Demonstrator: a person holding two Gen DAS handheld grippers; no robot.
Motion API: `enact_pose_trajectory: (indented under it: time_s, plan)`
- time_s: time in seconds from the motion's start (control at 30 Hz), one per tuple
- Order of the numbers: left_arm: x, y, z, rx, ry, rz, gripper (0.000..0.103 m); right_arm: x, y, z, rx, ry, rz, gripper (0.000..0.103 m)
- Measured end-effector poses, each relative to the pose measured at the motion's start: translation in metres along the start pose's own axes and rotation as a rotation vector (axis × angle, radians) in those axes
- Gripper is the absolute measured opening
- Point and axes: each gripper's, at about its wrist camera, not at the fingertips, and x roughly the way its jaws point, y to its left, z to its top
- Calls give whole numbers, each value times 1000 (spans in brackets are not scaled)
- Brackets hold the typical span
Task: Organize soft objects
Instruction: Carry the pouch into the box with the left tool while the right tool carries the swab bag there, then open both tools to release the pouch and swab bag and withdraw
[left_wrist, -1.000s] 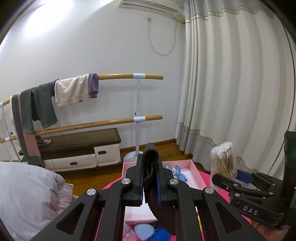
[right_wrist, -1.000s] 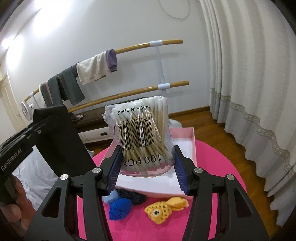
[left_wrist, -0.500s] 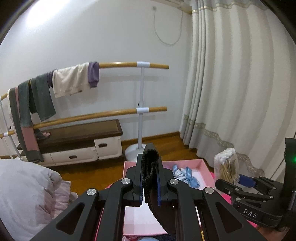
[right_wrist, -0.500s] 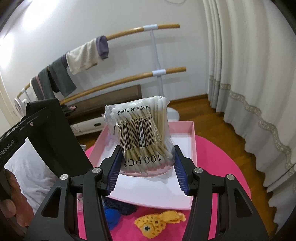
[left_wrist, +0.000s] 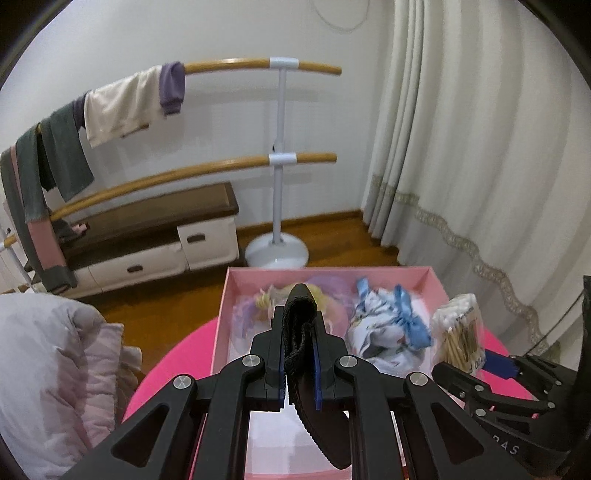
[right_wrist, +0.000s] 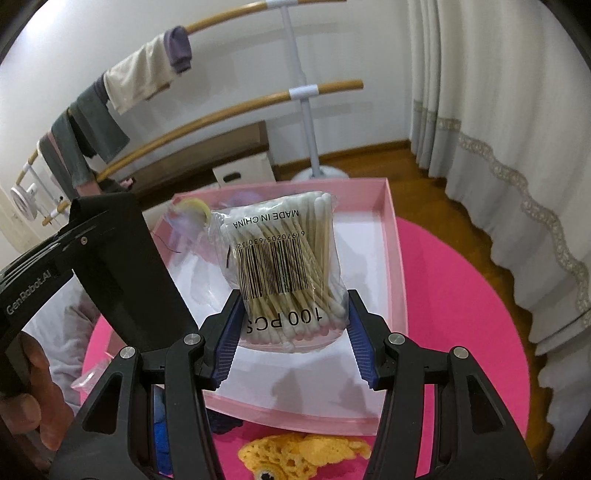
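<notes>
My left gripper (left_wrist: 299, 314) pinches a black fabric band (left_wrist: 317, 424) that hangs down behind its pads; its jaws are just starting to open. It hovers over the near half of the open pink box (left_wrist: 432, 275). My right gripper (right_wrist: 291, 321) is shut on a clear bag of cotton swabs (right_wrist: 284, 266), held above the white floor of the box (right_wrist: 397, 258). A floral cloth with a blue bow (left_wrist: 388, 332) and a pale yellow-and-lilac soft toy (left_wrist: 266, 299) lie at the far end of the box.
A yellow crochet piece (right_wrist: 303, 454), a blue yarn item (right_wrist: 160, 435) and a dark knit piece (right_wrist: 221, 424) lie on the round pink table (right_wrist: 461, 314). Bedding (left_wrist: 48, 369) is on the left, curtains (left_wrist: 480, 147) on the right, and a barre with hung clothes (left_wrist: 280, 158) behind.
Both grippers have moved forward and down over the pink box, which now looks nearer and larger. Each still carries its item.
</notes>
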Motion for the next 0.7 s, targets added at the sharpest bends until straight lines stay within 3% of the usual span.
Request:
enact_pose_trajectory:
  time_s: [0.13,0.23,0.3,0.4,0.43,0.5,0.6,0.7]
  plan:
    - [37,-11,14,23,46,43,20,10,-4,-4,11,29,-13,52]
    - [50,-19,21,36,49,62,45,14,-6,-6,12,43,-22,53]
    - [54,-24,25,38,34,85,74,15,-7,-8,10,52,-32,60]
    - [55,-29,33,37,-8,109,93,15,-6,-8,12,52,-29,65]
    - [56,-30,36,38,-15,111,97,13,-6,-9,13,49,-33,68]
    - [57,-32,45,37,-31,123,103,12,-6,-10,18,39,-43,91]
    - [58,-35,58,26,-47,126,103,3,-8,-11,36,9,-37,102]
    - [56,-35,67,-2,-73,121,103,-8,-5,-10,45,-23,-40,103]
